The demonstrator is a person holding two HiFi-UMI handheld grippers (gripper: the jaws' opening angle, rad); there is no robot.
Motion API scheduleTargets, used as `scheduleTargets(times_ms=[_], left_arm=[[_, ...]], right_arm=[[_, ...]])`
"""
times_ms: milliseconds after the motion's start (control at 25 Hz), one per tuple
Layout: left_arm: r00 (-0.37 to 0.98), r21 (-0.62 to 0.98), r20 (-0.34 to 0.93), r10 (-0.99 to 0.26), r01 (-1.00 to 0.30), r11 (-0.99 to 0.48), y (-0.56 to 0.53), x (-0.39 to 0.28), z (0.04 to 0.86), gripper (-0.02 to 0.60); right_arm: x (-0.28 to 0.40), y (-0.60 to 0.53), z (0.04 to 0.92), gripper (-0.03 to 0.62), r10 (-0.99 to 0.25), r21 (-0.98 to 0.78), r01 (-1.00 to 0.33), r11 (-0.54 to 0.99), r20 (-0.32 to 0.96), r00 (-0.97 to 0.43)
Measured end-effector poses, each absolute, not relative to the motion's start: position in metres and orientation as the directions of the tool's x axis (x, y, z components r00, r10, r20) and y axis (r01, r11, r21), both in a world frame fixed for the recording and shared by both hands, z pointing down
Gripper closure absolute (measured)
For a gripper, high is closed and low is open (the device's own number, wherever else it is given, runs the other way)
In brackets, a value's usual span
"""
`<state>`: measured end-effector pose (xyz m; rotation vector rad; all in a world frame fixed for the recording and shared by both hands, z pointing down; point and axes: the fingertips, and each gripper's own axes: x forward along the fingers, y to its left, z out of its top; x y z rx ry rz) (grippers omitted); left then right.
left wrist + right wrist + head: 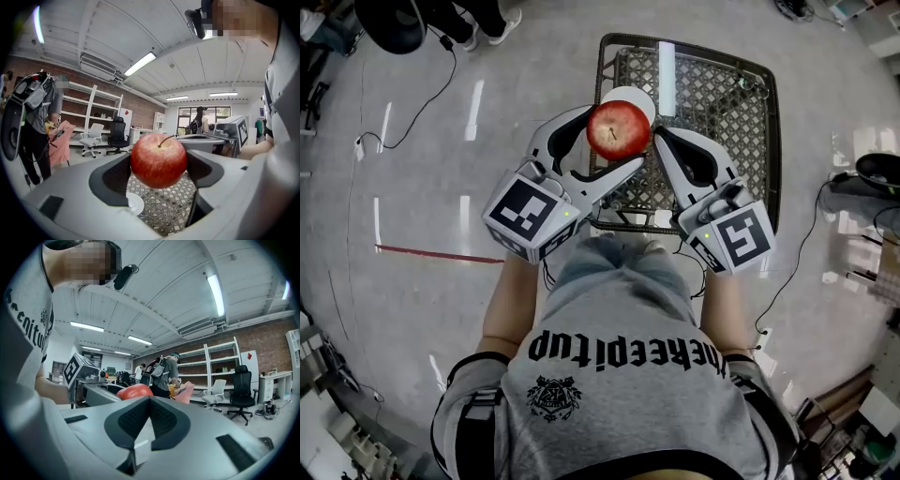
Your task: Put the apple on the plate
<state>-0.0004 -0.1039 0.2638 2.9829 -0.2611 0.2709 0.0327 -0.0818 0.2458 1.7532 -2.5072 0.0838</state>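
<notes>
Mesh table point(712, 103), plate point(134, 205) below apple point(158, 160)

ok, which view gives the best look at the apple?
Left gripper view: the apple fills the centre, whole with stem, pinched in the left claw. Head view shows it from above, overlapping the plate. Right gripper view catches only a red sliver past the shut right claw.
</notes>
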Motion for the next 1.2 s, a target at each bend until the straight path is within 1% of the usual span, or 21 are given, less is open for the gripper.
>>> scheduleTargets(times_ms=[320,520,800,1200], left_arm=[[0.974,0.127,0.196,-0.116,-0.142,-0.982,-0.103,0.003,0.266,0.175],[0.975,0.137,0.191,-0.113,-0.141,-0.981,-0.101,0.01,0.264,0.175],[0.965,0.142,0.206,-0.165,-0.196,-0.97,-0.108,0.016,0.275,0.175],[0.937,0.148,0.206,-0.283,-0.316,-0.937,-0.123,0.024,0.271,0.175]], right_arm=[[0.036,-0.075,0.241,0.599,-0.952,0.008,-0.958,0.285,0.117,-0.282],[0.046,-0.071,0.239,0.599,-0.955,0.01,-0.962,0.272,0.128,-0.269],[0.053,-0.084,0.248,0.599,-0.937,0.005,-0.945,0.328,0.129,-0.324],[0.065,-0.101,0.246,0.599,-0.891,-0.002,-0.899,0.437,0.134,-0.433]])
